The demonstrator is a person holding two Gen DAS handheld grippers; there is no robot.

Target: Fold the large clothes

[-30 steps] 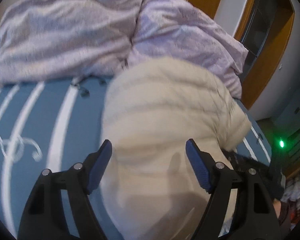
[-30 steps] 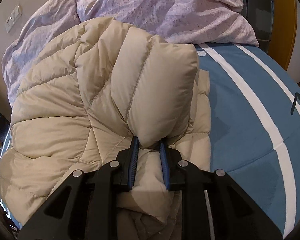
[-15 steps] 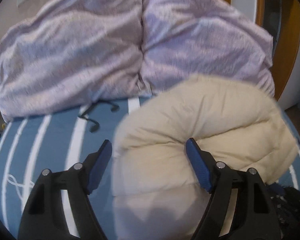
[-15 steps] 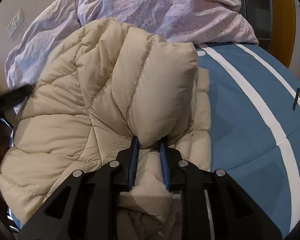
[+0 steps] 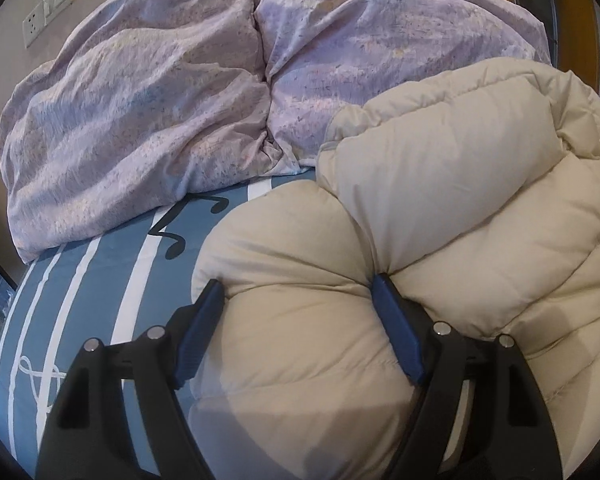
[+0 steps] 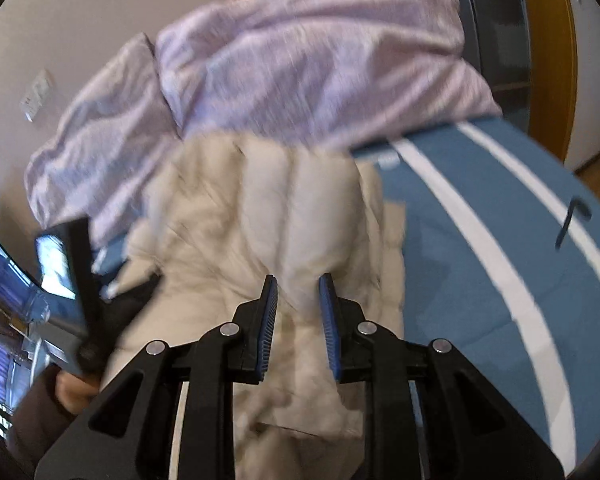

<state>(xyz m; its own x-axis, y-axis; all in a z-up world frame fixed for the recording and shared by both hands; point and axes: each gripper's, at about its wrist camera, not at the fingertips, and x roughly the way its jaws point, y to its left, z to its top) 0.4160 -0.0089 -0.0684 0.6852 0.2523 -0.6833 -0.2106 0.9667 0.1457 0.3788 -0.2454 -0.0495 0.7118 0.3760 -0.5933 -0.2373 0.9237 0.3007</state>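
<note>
Cream puffer jacket (image 5: 440, 216) bulges between left gripper (image 5: 296, 300) fingers (image 5: 396, 332).

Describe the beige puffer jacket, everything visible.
The beige puffer jacket is a quilted, down-filled garment with stitched baffles and a matte shell, bunched in puffy folds on the blue striped bedsheet, its far edge against the lilac duvet. The left gripper straddles one bulging fold, both pads pressed into it. The right gripper has a narrower fold between its pads; blur hides whether they pinch it.
</note>
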